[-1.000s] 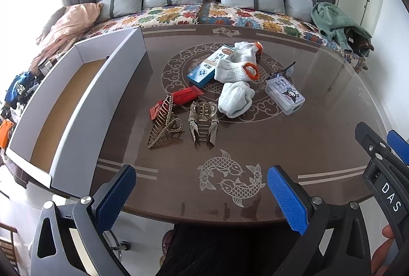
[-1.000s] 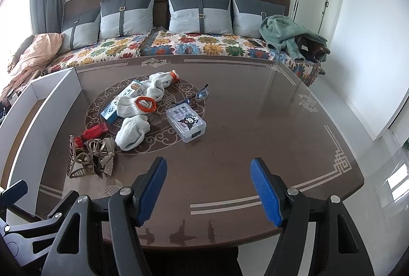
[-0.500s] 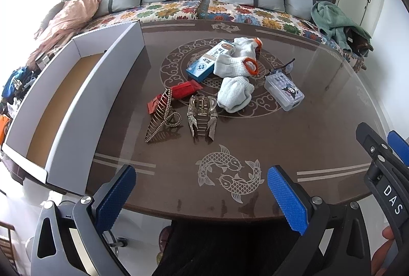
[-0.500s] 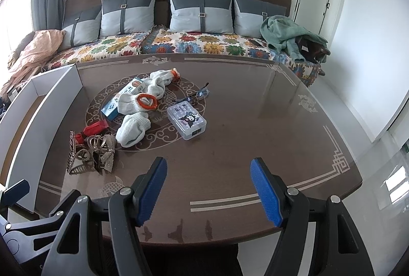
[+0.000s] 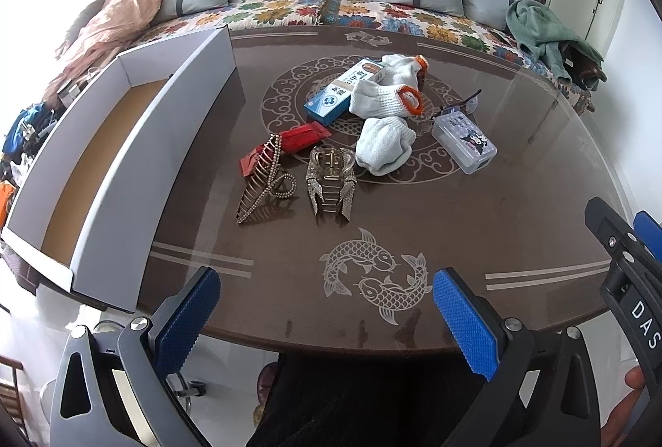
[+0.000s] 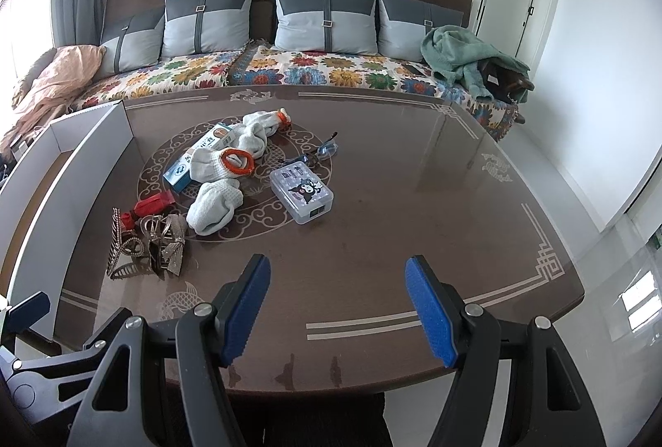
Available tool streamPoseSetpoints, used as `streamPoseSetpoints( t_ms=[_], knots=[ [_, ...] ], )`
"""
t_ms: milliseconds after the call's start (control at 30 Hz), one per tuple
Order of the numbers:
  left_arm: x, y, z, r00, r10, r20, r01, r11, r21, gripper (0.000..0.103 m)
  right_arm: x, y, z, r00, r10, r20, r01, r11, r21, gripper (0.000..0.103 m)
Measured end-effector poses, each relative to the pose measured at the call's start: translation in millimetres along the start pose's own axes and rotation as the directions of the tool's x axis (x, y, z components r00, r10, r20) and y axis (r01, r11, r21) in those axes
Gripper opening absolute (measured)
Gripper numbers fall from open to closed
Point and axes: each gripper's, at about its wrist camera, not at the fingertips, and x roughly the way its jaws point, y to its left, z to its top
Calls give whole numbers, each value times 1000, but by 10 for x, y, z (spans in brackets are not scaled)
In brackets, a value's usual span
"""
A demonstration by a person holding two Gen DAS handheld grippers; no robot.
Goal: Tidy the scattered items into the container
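Right now both grippers hang over the near edge of the table (image 6: 413,207), jaws spread wide and holding nothing: the left gripper (image 5: 327,306) just past the fish inlay, the right gripper (image 6: 337,304) above the bare near-right stretch. Everything to tidy sits clustered around the middle medallion: two gold hair clips (image 5: 298,182) nearest, a red packet (image 5: 302,139) touching one of them, three white socks (image 5: 384,145) piled together, a blue and white carton (image 5: 341,91) partly under the socks, a clear plastic case (image 5: 463,143) just beside them, and glasses (image 6: 318,153) behind the case. Along the table's left edge lies the long white box (image 5: 124,174), open on top, its near corner overhanging the rim. Wide clear tabletop runs across the right half and the front strip. Beyond the far edge stands a sofa (image 6: 289,70).
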Motion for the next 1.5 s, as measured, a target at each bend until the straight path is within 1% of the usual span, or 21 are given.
streamPoseSetpoints(
  t_ms=[167, 267, 367, 500, 567, 733, 967, 1167, 1333, 1500],
  knots=[
    [18, 12, -2, 1000, -4, -12, 4, 1000, -5, 103, -8, 15, -2, 1000, -7, -1, 7, 1000, -12, 69],
    [34, -9, -12, 1000, 8, -17, -7, 1000, 6, 103, -4, 44, -12, 1000, -27, -3, 27, 999, -34, 69],
    [-3, -49, -19, 999, 48, 8, -49, 998, 29, 103, 12, 61, -24, 998, -60, -6, 60, 996, -62, 69],
    [-144, -114, -24, 990, 112, 89, -117, 991, 61, 103, 18, 27, -32, 996, -90, -3, 90, 994, -64, 69],
    [-185, -133, -18, 985, 126, 114, -134, 988, 72, 103, 19, 4, -29, 995, -99, -2, 99, 993, -60, 69],
    [-189, -152, -10, 982, 143, 126, -155, 983, 93, 103, 18, -6, -40, 994, -105, -4, 105, 992, -65, 69],
    [-178, -107, -13, 980, 155, 126, -166, 983, 84, 103, 18, 35, -58, 994, -107, -4, 106, 991, -80, 69],
    [-267, -170, -35, 962, 196, 191, -218, 971, 102, 103, 28, 27, -63, 994, -107, -11, 105, 991, -78, 69],
    [-335, -240, -57, 941, 232, 246, -268, 955, 126, 103, 35, 36, -78, 994, -107, -14, 105, 991, -82, 69],
    [-364, -269, -65, 932, 246, 267, -289, 948, 136, 103, 36, 26, -88, 994, -107, -16, 105, 991, -80, 69]
  ],
)
